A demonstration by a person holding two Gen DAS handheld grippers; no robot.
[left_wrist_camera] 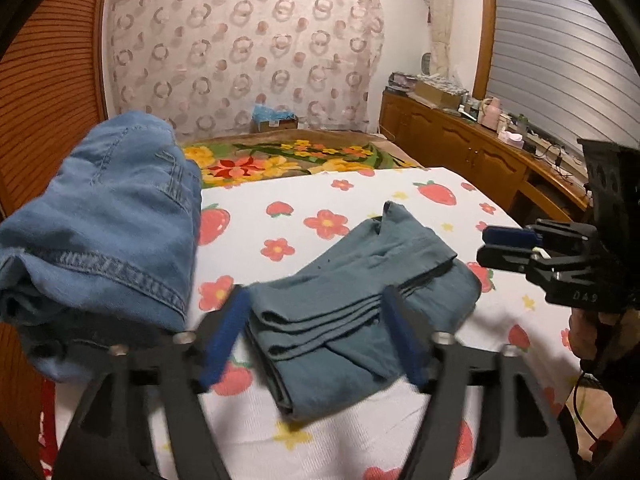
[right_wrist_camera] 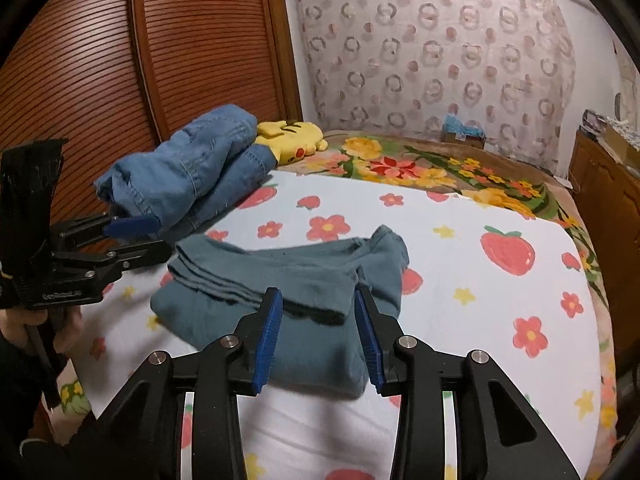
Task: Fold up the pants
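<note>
The teal pants (left_wrist_camera: pixel 352 304) lie folded into a compact stack on the strawberry-print sheet (left_wrist_camera: pixel 400 208); they also show in the right wrist view (right_wrist_camera: pixel 288 292). My left gripper (left_wrist_camera: pixel 316 328) is open, its blue pads on either side of the stack's near edge, holding nothing. It also shows from the side in the right wrist view (right_wrist_camera: pixel 140 236). My right gripper (right_wrist_camera: pixel 320 328) is open over the stack's near right part, holding nothing. It also shows at the right in the left wrist view (left_wrist_camera: pixel 496 246).
Folded blue jeans (left_wrist_camera: pixel 104 220) lie at the bed's left by the wooden louvred wardrobe (right_wrist_camera: pixel 180 48). A yellow plush toy (right_wrist_camera: pixel 292 136) lies behind them. A floral blanket (right_wrist_camera: pixel 440 168) covers the far bed. A wooden sideboard (left_wrist_camera: pixel 460 148) with clutter stands at the right.
</note>
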